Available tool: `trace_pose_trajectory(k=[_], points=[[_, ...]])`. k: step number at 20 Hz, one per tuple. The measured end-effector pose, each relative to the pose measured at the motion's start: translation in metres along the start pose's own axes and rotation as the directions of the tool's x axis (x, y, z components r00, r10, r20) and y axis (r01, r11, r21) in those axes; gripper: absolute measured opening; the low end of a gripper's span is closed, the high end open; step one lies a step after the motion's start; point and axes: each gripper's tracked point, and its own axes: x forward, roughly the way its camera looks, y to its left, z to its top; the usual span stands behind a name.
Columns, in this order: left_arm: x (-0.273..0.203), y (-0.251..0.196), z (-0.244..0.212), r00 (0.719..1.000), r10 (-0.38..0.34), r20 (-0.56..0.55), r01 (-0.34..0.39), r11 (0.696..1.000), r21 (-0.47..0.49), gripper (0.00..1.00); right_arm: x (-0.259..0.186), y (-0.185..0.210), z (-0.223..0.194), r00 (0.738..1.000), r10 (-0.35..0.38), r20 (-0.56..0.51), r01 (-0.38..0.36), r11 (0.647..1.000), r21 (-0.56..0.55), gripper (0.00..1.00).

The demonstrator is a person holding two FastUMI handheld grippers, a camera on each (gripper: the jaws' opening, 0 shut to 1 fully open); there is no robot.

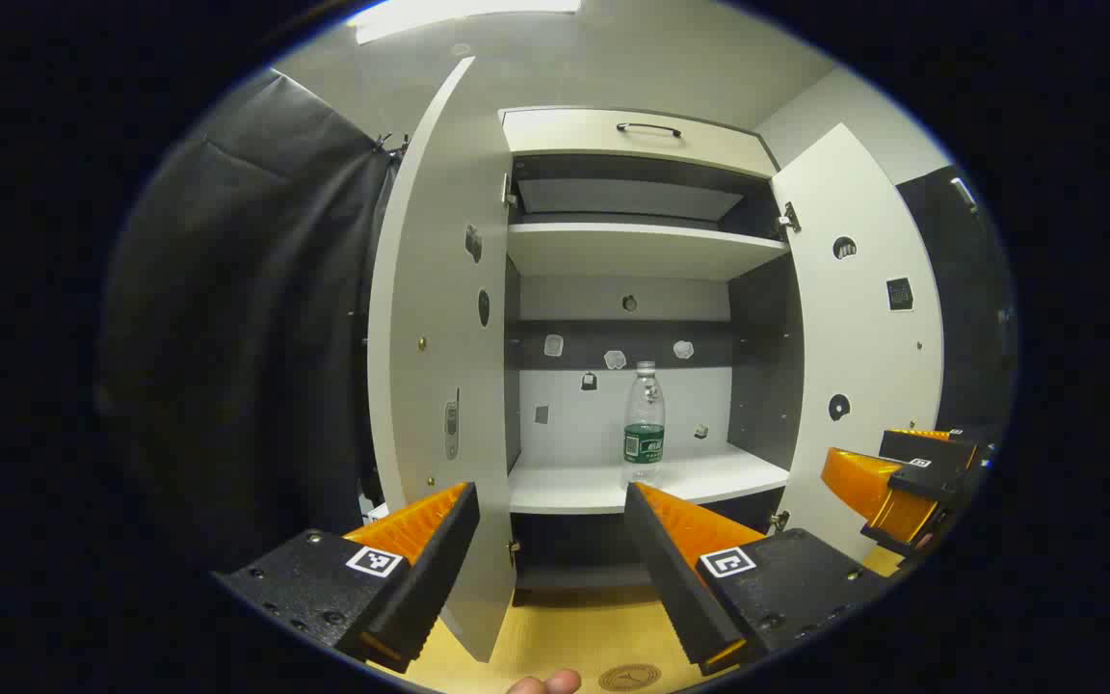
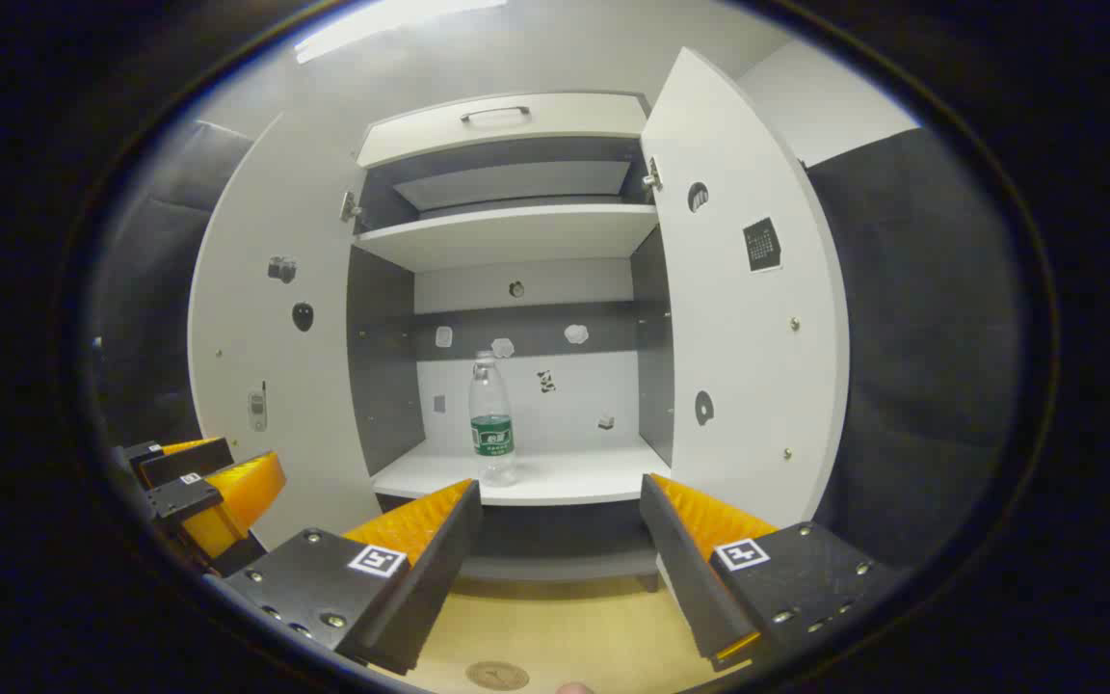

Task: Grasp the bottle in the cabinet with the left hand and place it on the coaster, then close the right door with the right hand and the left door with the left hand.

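I am at the first step: the bottle (image 1: pixel 645 422) is not yet grasped. It stands upright on the lower shelf (image 1: pixel 603 487) of the cabinet, slightly right of the shelf's middle in the left gripper view, apart from both side walls. Both doors hang wide open, the left door (image 1: pixel 439 318) and the right door (image 1: pixel 858 328) swung out toward me.

My left gripper (image 1: pixel 550 506) is spread, nothing between its fingers, held in front of the shelf edge and well short of the bottle. My right gripper (image 2: pixel 560 501) is spread too and empty, waiting near the cabinet front; it also shows at the right of the left gripper view.

The coaster (image 1: pixel 629 677) lies on the wooden top below, near me.

Next, I judge, the left gripper must go straight in over the shelf edge, jaws either side of the bottle's body near the label, then close. The bottle is tall and light, so a nudge from one finger could tip it.
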Motion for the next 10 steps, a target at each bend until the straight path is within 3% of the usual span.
trace_pose_trajectory(k=[10], points=[[0.0083, 0.0012, -0.0031, 1.0, 0.0, -0.002, 0.0, 1.0, 0.005, 0.96, 0.0028, -0.0008, -0.001, 1.0, 0.001, -0.015, -0.001, 1.0, -0.002, 1.0]])
